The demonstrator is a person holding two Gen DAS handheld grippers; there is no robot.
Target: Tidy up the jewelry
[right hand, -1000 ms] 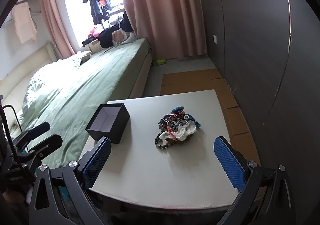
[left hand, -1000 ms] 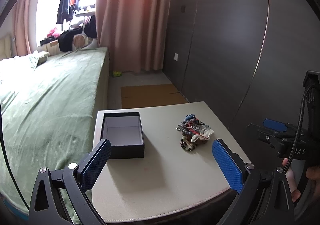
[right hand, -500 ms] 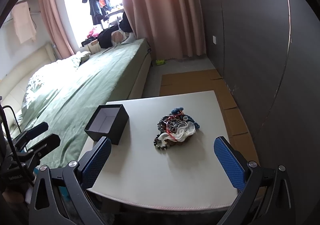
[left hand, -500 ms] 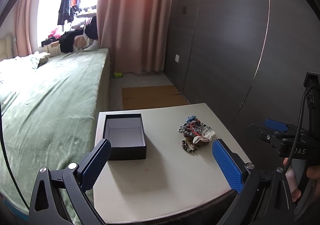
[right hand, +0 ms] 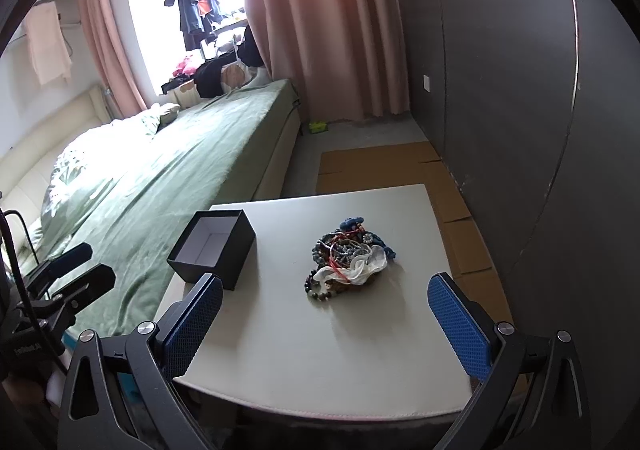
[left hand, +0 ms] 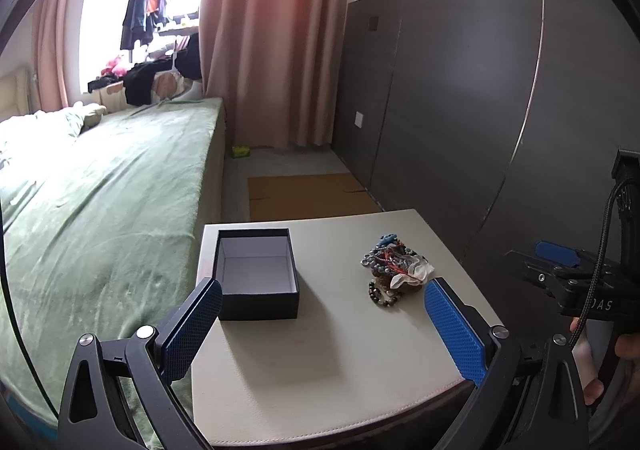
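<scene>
Two wrist views of the opening step of the jewelry task. In the left wrist view, we hold the left tongs (left hand: 322, 324) released, their blue pads spread wide at the bottom of the frame, grasping nothing and hovering above the near part of the tabletop (left hand: 340, 362). The black box (left hand: 258, 274), lid off and showing a bare pale interior, sits left of centre, near the tabletop's left edge beside the green bed (left hand: 100, 209). The jewelry pile (left hand: 394, 270), a tangle of bead strands, red cord and a white scrap, lies right of centre, well apart from the box. In the right wrist view, the right tongs (right hand: 324, 326) are likewise released and unladen at the bottom of the frame, with the same pile (right hand: 348, 260) just above centre and the box (right hand: 214, 248) to its left. We judge the step in hand to be the approach: nothing has yet reached the box. The next move calls for lowering one pair of tongs onto the pile, closing on a single strand at its edge, such as the dark bead loop at the lower left of the pile, and lifting slowly, since tangled pieces are likely to drag their neighbours along.
</scene>
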